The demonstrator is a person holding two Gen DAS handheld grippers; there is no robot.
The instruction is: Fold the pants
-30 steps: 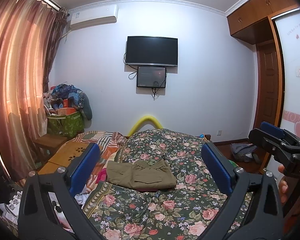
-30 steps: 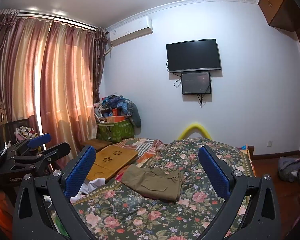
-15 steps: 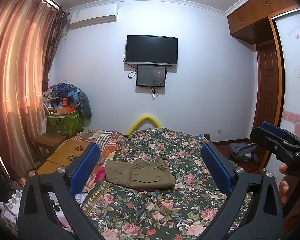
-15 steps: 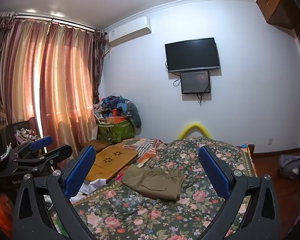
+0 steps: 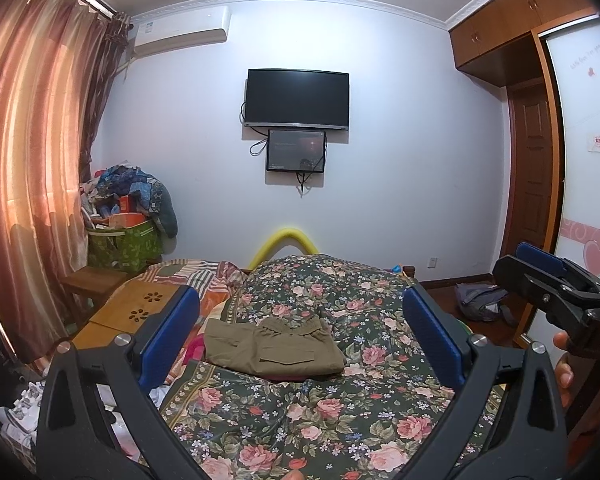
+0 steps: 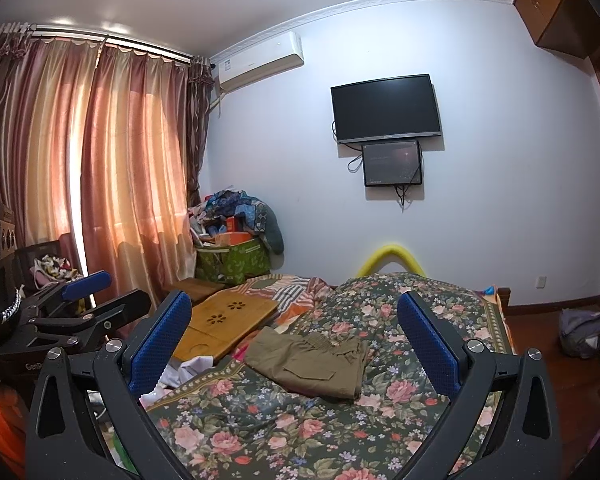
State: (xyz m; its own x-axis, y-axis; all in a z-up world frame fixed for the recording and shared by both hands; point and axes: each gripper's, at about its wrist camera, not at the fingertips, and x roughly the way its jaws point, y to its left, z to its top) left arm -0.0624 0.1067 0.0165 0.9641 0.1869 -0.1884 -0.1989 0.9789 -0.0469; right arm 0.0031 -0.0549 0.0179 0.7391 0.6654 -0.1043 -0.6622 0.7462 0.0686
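Olive-brown pants lie folded into a compact rectangle on the floral bedspread, pocket flap up. They also show in the right wrist view. My left gripper is open and empty, held back from and above the pants. My right gripper is open and empty too, at a similar distance. The right gripper shows at the right edge of the left wrist view. The left gripper shows at the left edge of the right wrist view.
A wooden lap tray lies on the bed left of the pants, beside striped bedding. A green storage bag piled with clothes stands by the curtains. A backpack lies on the floor at the right. A TV hangs on the wall.
Both grippers have drifted slightly; the view shifts a little. The pants lie unmoved and both grippers stay open.
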